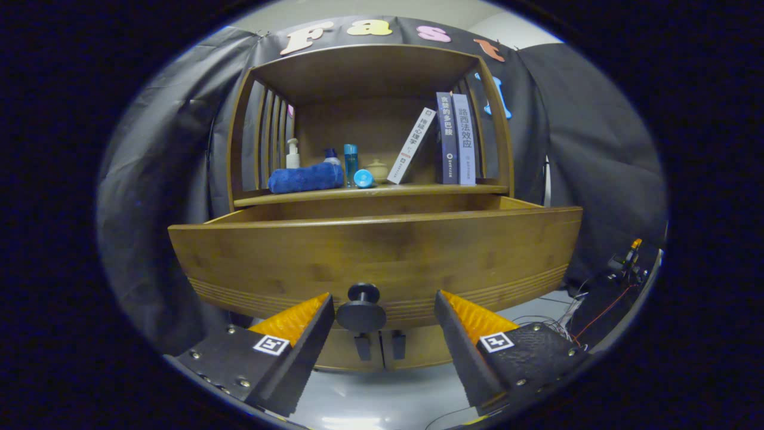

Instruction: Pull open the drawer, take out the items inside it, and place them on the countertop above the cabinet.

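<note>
Wood, brown and glossy, makes up the cabinet (pixel 370 71), and its drawer (pixel 376 251) stands pulled out toward the camera, its wide front panel facing the gripper (pixel 382 307). The drawer's inside is hidden behind that panel, so what lies in it cannot be told. A dark round knob (pixel 362 310) sits low on the drawer front, between the two fingers; the fingers stand wide apart, and neither one touches the knob. Below the knob, two small dark handles (pixel 380 345) show on the lower doors.

On the countertop (pixel 370 192) above the drawer lies a rolled blue towel (pixel 305 178). Behind it stand a white pump bottle (pixel 292 154) and a blue-capped bottle (pixel 332 157). Beside the towel is a tall blue bottle (pixel 351 162), with a round blue cap (pixel 363 178) lying just in front of it and a small pale jar (pixel 377 169) further back. To the right, one white book (pixel 411 146) leans against two upright books (pixel 455 138). Loose wires (pixel 573 310) lie beyond the right finger.
</note>
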A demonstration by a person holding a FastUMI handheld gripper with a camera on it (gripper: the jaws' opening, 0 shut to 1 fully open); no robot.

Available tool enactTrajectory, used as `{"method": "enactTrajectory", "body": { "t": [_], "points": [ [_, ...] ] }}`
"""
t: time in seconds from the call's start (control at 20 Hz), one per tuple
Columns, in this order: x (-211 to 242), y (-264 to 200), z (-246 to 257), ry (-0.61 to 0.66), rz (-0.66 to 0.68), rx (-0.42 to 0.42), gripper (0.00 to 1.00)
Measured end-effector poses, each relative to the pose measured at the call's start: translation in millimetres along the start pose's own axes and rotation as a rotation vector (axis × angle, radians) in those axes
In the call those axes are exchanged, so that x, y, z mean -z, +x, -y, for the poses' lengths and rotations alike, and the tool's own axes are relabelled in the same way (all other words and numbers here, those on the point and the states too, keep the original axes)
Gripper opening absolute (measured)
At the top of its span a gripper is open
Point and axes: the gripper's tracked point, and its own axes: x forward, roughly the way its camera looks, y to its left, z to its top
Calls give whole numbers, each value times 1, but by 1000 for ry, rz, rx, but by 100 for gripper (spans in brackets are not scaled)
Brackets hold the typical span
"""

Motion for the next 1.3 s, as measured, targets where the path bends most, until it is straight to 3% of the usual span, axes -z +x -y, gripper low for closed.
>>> {"method": "enactTrajectory", "body": {
  "t": [0.2, 0.75, 1.3],
  "points": [
    [15, 19, -10, -7, -36, -6, 100],
    [-2, 46, -18, -19, 28, -39, 99],
    [-7, 80, -28, 36, 78, -16, 99]
  ]
}}
